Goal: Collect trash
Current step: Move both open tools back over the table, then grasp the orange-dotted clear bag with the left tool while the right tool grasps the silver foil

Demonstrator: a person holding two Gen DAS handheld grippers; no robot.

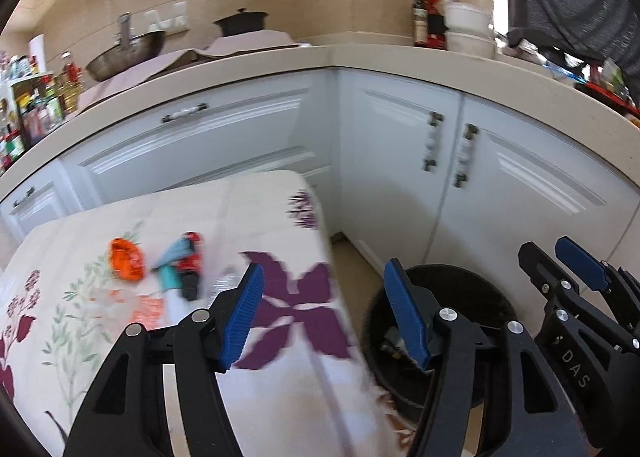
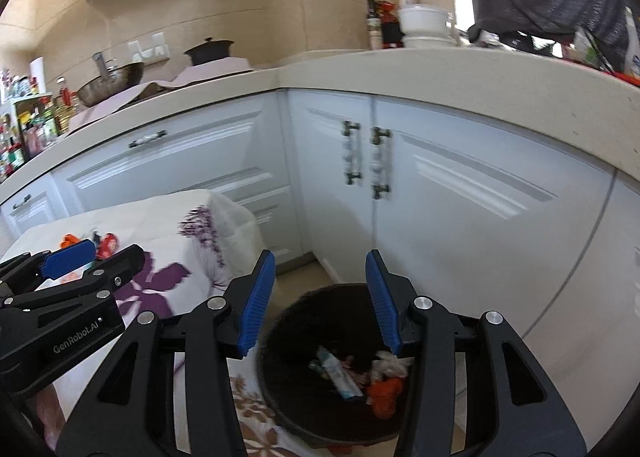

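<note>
Motion blur softens the table's near edge (image 1: 340, 337), and its clear wrapper (image 1: 224, 283) is barely legible. Left gripper (image 1: 324, 313) spread wide, empty, straddling that edge. Right gripper (image 2: 320, 297) likewise released above the black bin (image 2: 280, 377), which holds wrappers (image 2: 340, 375). An orange wrapper (image 1: 127, 259) and red packet (image 1: 191, 269) lie on the table.
</note>
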